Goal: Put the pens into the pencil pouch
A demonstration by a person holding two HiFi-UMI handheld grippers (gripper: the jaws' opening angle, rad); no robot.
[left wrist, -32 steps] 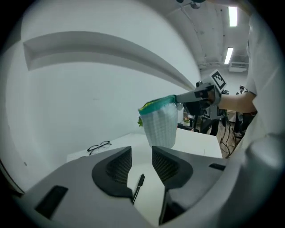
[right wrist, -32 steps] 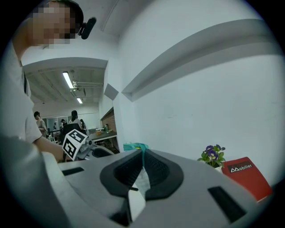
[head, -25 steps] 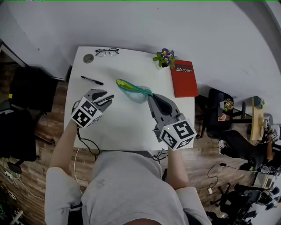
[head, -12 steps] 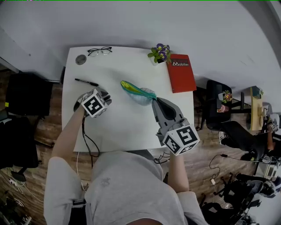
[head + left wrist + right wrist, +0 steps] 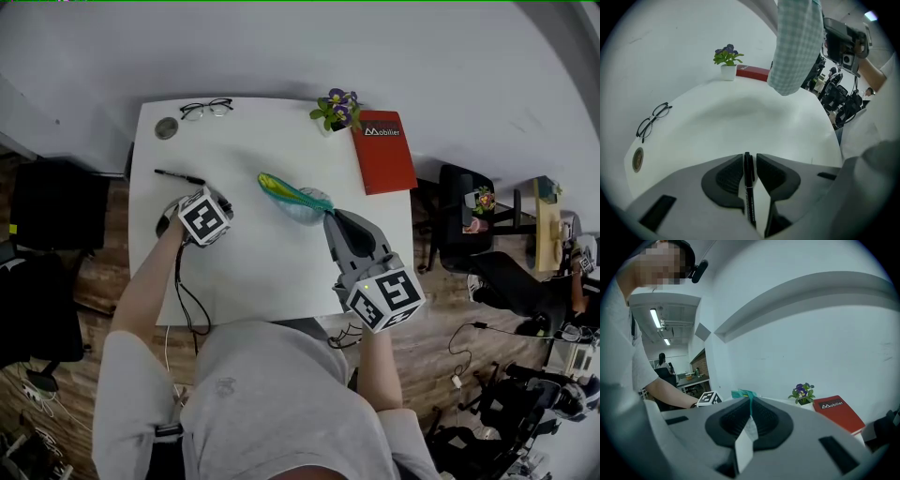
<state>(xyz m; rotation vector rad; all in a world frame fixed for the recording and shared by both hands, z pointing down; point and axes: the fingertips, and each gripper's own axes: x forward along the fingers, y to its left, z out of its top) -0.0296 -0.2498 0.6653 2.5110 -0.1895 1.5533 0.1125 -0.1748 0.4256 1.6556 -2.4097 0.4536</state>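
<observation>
A black pen [image 5: 748, 187] lies lengthwise in the gap between the pads of my left gripper [image 5: 749, 158]. The jaws are closing around it and stand just off its sides. In the head view this gripper [image 5: 217, 202] tilts steeply down over the left part of the white table [image 5: 262, 272]. A second black pen [image 5: 178, 176] lies on the table beyond it. My right gripper [image 5: 329, 218] is shut on one end of the teal and yellow pouch [image 5: 289, 194] and holds it up. Its teal edge [image 5: 749, 401] is pinched between the pads of the right gripper [image 5: 750, 414].
Glasses [image 5: 206, 108] and a small round disc [image 5: 166, 127] lie at the table's far left. A potted flower [image 5: 335, 109] and a red book [image 5: 382, 150] stand at the far right. Chairs and cables surround the table on the wooden floor.
My left gripper has dropped toward the table and tipped downward, and its jaws have narrowed around the pen. The right gripper with the pouch has barely moved.
</observation>
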